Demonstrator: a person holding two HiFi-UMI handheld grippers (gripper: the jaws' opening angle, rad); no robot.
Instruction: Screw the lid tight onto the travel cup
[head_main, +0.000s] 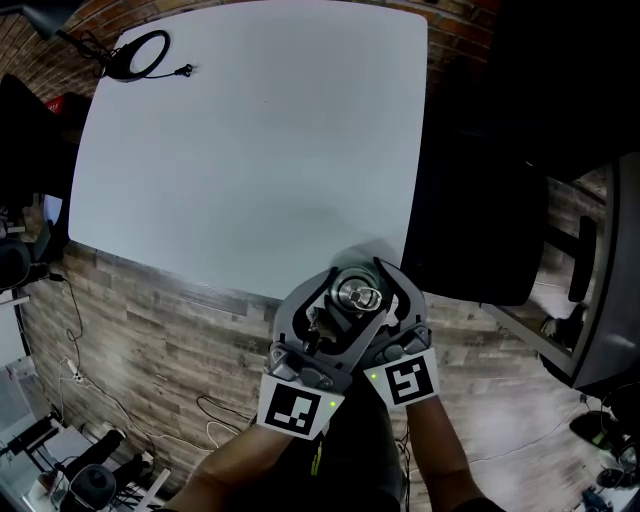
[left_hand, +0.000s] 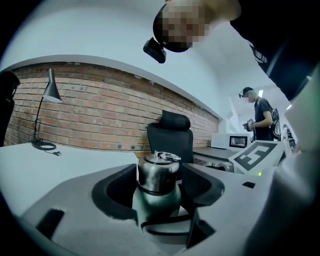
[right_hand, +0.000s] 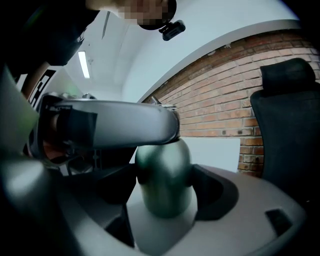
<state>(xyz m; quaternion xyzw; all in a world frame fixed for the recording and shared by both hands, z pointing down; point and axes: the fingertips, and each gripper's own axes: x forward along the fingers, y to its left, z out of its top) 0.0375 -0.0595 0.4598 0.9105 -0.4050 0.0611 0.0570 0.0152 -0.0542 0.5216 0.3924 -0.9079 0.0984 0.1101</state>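
Left gripper: jaws spread wide to either side of the steel lid, pads flush against its flanks, no gap discernible. Wire ring lying on the lid top. Below the lid, green shoulder of the travel cup, cut off lower down by the gripper's own body.

Right gripper: jaws clamped on the cup's green body, one pad on each side. Lid hidden here behind a grey jaw of the left gripper crossing the upper frame; cup base out of sight.

Head view: both grippers side by side, jaws ringed round the cup; only the lid top exposed, body fully masked. Cup placed just off the near edge of the white table, above wood-plank floor; support beneath it not determinable.

Surroundings: black office chair just beyond the cup; brick wall; desk lamp at the table's far end; distant person, small, detail indistinct.
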